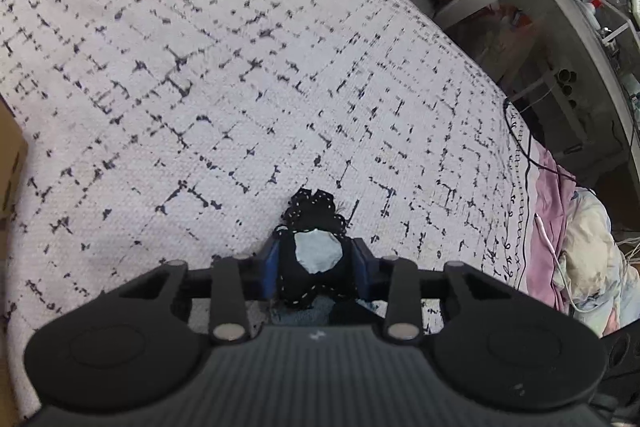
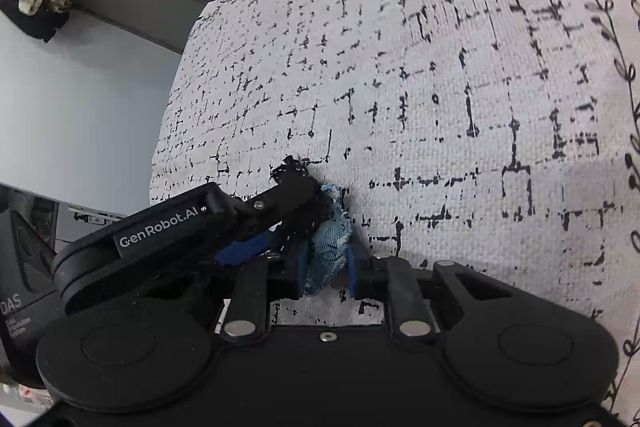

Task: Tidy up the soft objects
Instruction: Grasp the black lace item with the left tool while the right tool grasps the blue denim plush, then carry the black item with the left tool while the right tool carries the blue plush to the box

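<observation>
Gripping a black lace-edged cloth (image 1: 310, 227) with a pale patch, left gripper (image 1: 316, 259) clenched on it, right gripper (image 2: 326, 261) pinching frayed denim scrap (image 2: 332, 239), both low on the patterned bedspread (image 1: 240, 67), near its front edge.

Cloth bundle (image 1: 316, 255) on bedspread (image 1: 240, 67), btwn grippers.

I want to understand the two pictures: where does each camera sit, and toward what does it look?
Left wrist view: sits on the left gripper, looks down along its jaws at the patterned bedspread; the jaws pinch a black lacy cloth.
Right wrist view: sits on the right gripper, looks down at the bedspread; its jaws pinch blue denim fabric.
Shared: bedspread, fabric bundle; the left gripper also shows here.
</observation>
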A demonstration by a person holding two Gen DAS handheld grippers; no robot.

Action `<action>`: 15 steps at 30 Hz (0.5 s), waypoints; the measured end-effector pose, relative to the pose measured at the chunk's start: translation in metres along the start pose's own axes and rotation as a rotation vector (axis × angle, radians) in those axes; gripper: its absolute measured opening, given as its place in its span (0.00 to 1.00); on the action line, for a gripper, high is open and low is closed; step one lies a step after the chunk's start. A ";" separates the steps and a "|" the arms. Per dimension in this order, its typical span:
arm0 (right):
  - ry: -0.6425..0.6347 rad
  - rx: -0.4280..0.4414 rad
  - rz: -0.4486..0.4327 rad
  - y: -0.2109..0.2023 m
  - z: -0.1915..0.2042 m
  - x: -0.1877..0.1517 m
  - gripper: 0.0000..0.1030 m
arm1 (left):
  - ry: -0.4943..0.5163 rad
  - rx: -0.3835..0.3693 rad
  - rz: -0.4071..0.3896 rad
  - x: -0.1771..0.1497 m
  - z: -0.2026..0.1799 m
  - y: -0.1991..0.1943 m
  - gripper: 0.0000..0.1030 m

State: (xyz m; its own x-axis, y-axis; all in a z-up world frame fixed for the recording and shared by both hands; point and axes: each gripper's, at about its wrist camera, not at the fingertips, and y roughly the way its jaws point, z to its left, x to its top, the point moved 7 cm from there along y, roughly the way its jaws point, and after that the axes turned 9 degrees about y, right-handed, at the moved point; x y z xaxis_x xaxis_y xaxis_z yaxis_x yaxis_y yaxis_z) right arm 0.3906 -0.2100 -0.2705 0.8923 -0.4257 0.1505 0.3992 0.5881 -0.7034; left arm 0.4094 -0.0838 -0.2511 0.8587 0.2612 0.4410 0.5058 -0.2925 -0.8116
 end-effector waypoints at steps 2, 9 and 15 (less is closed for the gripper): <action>-0.019 0.000 -0.008 -0.004 0.002 -0.002 0.17 | 0.011 0.009 -0.026 0.001 0.000 -0.010 0.34; -0.046 0.023 -0.047 -0.024 0.010 -0.002 0.17 | 0.036 0.035 -0.076 0.004 0.002 -0.047 0.34; -0.090 0.035 -0.096 -0.048 0.018 -0.008 0.17 | 0.056 0.054 -0.112 -0.004 0.000 -0.081 0.34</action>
State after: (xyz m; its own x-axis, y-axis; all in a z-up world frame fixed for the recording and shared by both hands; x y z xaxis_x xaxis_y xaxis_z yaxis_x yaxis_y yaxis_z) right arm 0.3683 -0.2224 -0.2258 0.8645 -0.4186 0.2783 0.4891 0.5722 -0.6583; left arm 0.3652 -0.0612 -0.1875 0.8011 0.2375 0.5494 0.5948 -0.2137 -0.7750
